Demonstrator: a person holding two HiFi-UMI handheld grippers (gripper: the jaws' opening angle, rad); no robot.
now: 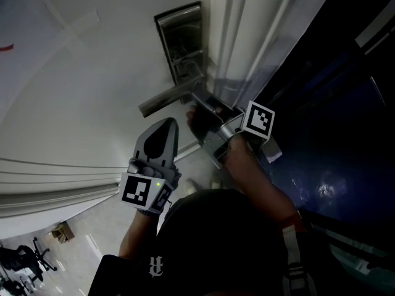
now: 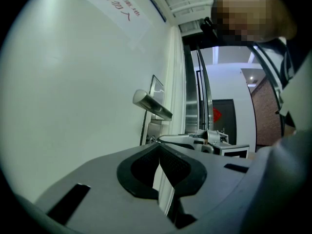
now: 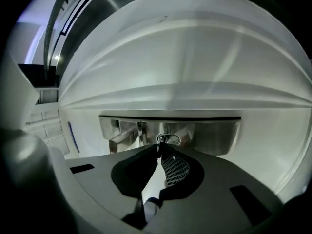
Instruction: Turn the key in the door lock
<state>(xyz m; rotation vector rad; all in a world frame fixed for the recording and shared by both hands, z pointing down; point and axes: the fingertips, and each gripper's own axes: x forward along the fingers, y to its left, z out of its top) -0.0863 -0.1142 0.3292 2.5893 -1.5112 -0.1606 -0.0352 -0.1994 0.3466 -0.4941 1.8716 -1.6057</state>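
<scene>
A steel lock plate (image 1: pixel 179 39) with a lever handle (image 1: pixel 170 97) sits on the white door (image 1: pixel 74 103). My right gripper (image 1: pixel 200 106) is pressed up to the plate just below the handle, hiding the key in the head view. In the right gripper view the jaw tips of my right gripper (image 3: pixel 159 149) are closed together on the small dark key (image 3: pixel 159 145) right at the round lock cylinder (image 3: pixel 169 139), with the handle (image 3: pixel 122 138) to its left. My left gripper (image 1: pixel 162 128) hangs apart from the door, shut and empty, and it sees the handle (image 2: pixel 152 105) side on.
The door's edge and frame (image 1: pixel 247 36) run beside the lock, with dark floor (image 1: pixel 333 122) past them. A paper sign with red characters (image 2: pixel 114 6) hangs on the door. An office chair (image 1: pixel 37 254) stands far off at the lower left.
</scene>
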